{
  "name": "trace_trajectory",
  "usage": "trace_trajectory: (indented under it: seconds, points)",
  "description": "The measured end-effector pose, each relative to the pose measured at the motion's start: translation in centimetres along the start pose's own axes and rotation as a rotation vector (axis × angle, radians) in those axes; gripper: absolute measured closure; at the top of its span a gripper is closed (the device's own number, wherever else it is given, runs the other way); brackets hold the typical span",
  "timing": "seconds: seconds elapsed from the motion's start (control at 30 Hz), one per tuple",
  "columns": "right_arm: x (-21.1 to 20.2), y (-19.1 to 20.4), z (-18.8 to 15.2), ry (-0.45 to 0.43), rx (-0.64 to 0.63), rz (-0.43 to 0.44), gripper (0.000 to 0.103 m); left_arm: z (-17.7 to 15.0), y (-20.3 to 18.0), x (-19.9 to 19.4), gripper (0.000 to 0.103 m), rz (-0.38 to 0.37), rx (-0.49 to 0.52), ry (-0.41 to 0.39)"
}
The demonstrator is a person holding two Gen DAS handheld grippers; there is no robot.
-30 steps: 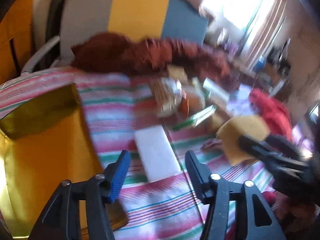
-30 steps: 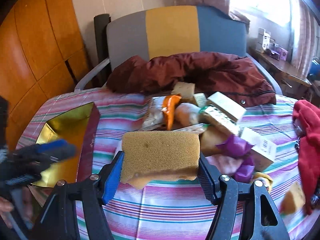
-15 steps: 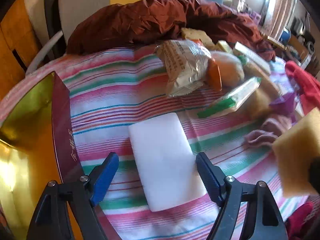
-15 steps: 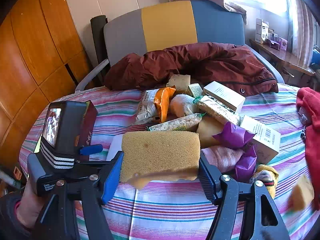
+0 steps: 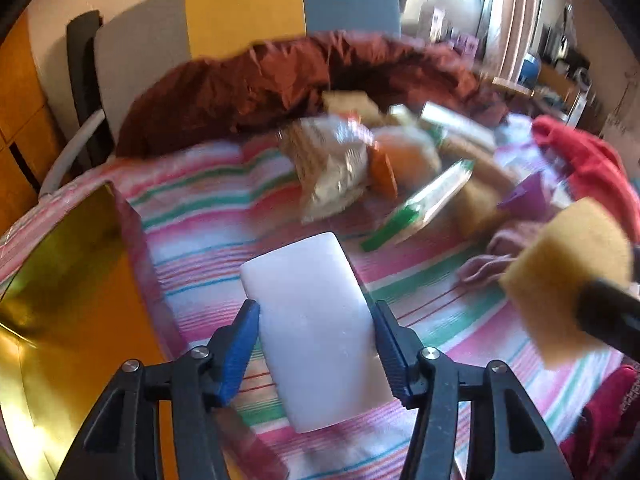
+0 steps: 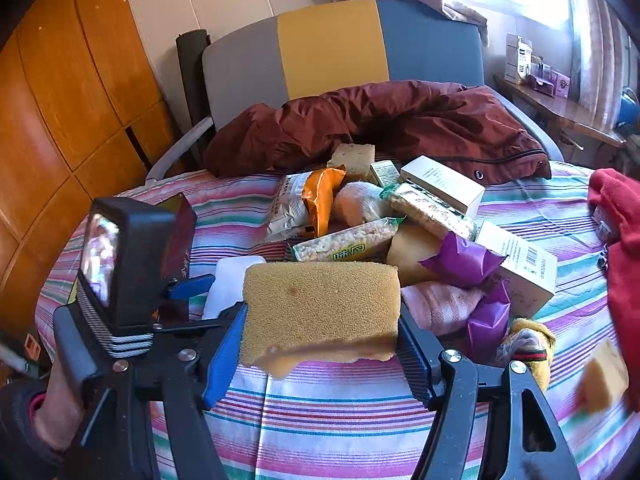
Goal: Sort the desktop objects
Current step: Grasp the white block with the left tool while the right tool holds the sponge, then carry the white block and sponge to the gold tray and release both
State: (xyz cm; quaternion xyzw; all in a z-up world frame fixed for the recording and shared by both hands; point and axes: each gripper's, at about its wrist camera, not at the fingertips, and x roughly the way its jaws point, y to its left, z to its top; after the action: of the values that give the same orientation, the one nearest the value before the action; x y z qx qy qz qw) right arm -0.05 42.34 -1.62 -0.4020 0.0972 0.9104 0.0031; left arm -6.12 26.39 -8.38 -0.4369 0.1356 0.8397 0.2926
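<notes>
My left gripper [image 5: 316, 344] is shut on a white sponge block [image 5: 312, 320] and holds it a little above the striped tablecloth [image 5: 208, 220]. My right gripper [image 6: 320, 332] is shut on a yellow-brown sponge [image 6: 320, 312] and holds it above the cloth; that sponge also shows at the right of the left wrist view [image 5: 568, 276]. An open gold-lined box [image 5: 60, 300] stands to the left of the white sponge. The left gripper also shows at the left of the right wrist view [image 6: 188, 286].
A pile of snack packets [image 6: 304, 204], white boxes [image 6: 444, 186], a purple wrapper [image 6: 464, 264] and a pink cloth [image 6: 444, 304] lies mid-table. A maroon jacket [image 6: 380, 120] lies on the chair behind. Red cloth [image 6: 620, 216] is at the right edge. A small sponge [image 6: 604, 376] lies lower right.
My left gripper has closed in on the white sponge and gripped it; the sponge has come up off the cloth. My right gripper still holds the yellow sponge, almost unmoved.
</notes>
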Motion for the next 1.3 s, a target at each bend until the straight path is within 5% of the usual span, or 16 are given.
trace_trajectory:
  seconds: [0.17, 0.27, 0.43, 0.7, 0.8, 0.87, 1.07, 1.3]
  points:
    - [-0.2, 0.2, -0.2, 0.001, 0.0, -0.004, 0.033, -0.3, 1.7, -4.9, 0.045, -0.194, -0.044, -0.123]
    - [-0.2, 0.2, 0.0, -0.005, 0.004, 0.009, 0.033, -0.1, 3.1, -7.4, 0.045, -0.222, -0.069, -0.175]
    - [-0.3, 2.3, 0.8, -0.016, -0.032, 0.047, 0.033, -0.9, 7.0, -10.9, 0.043, -0.121, -0.168, -0.211]
    - [2.7, 12.1, 2.8, 0.049, -0.205, 0.212, 0.033, -3.4, 17.1, -11.4, 0.036, 0.238, -0.339, -0.138]
    - [4.0, 16.1, 4.1, 0.054, -0.206, 0.337, 0.028, -4.7, 20.8, -12.0, 0.028, 0.348, -0.429, -0.119]
    - [4.9, 18.3, 4.9, 0.066, -0.178, 0.442, 0.005, -5.8, 22.7, -12.9, 0.021, 0.384, -0.465, -0.135]
    - [6.1, 20.6, 4.0, 0.093, -0.182, 0.422, 0.003, -8.2, 24.7, -12.8, 0.016, 0.309, -0.515, -0.129]
    - [5.6, 18.4, 1.3, 0.134, -0.23, 0.33, 0.003, -9.4, 22.7, -12.7, 0.017, 0.231, -0.53, -0.148]
